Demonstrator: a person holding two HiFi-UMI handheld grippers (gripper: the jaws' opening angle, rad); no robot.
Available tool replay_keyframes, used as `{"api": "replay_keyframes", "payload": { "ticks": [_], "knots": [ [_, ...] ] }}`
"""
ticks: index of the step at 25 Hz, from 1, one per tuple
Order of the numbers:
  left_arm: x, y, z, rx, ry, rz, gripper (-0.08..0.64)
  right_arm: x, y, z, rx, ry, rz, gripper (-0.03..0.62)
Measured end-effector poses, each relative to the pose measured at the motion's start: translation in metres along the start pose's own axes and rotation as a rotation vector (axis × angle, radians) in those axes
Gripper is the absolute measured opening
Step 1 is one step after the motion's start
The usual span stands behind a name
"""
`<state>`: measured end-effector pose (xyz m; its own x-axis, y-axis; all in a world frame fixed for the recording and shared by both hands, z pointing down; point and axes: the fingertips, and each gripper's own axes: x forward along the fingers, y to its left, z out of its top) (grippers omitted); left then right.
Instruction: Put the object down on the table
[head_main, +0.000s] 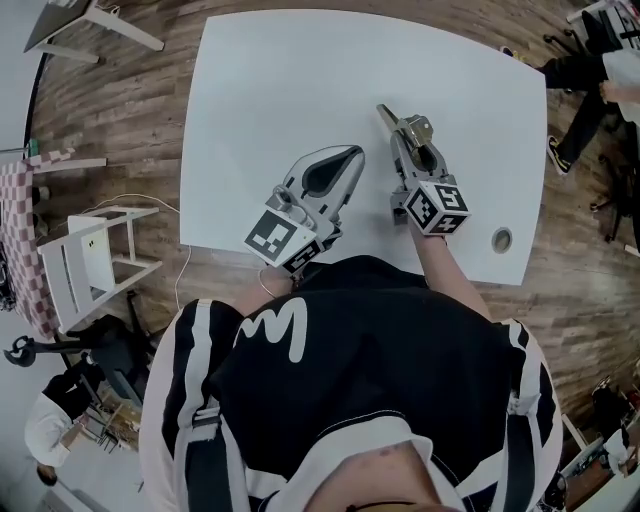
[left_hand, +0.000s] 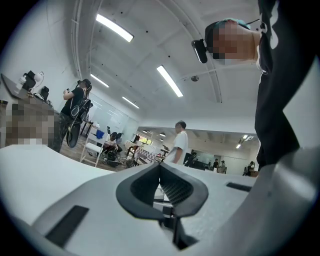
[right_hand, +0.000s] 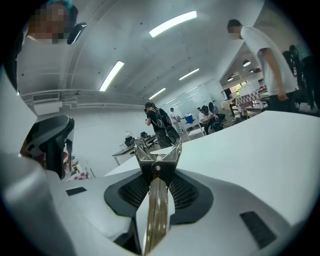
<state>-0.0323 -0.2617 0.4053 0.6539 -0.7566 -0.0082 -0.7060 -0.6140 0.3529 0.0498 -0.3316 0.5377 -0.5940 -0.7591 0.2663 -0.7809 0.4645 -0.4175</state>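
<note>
No legible text, no brands, no numbers

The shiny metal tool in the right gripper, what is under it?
Only the white table shows under the shiny metal tool with a forked tip, clamped in the right gripper. The gripper covers the spot below the handle, so contact cannot be judged.

Table (head_main: 260, 80) fills the middle. Over its near half, side by side: left gripper (head_main: 352, 152), then right gripper (head_main: 408, 135) to its right and slightly farther. Metal tool (head_main: 387, 117) sits between the right jaws, tip sticking out the far side. Grommet hole (head_main: 501, 239) in the table's near-right corner. Chair (head_main: 95, 255) on the floor, left of the table.
</note>
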Motion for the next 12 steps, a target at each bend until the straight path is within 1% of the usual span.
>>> {"api": "replay_keyframes", "payload": {
  "ticks": [4,7,12],
  "knots": [
    [-0.0021,-0.0009,0.0007,-0.003,0.006,-0.001,0.005,0.0036,0.0039,0.0015,0.014,0.001,0.018,0.124],
    [-0.0002,-0.0033,-0.0001,-0.003,0.005,-0.003,0.006,0.0054,0.0011,0.0007,0.015,0.019,0.016,0.124],
    [0.0007,-0.0046,-0.0004,-0.008,0.006,-0.007,0.005,0.0070,0.0012,-0.0047,-0.070,0.079,0.007,0.124]
  ]
}}
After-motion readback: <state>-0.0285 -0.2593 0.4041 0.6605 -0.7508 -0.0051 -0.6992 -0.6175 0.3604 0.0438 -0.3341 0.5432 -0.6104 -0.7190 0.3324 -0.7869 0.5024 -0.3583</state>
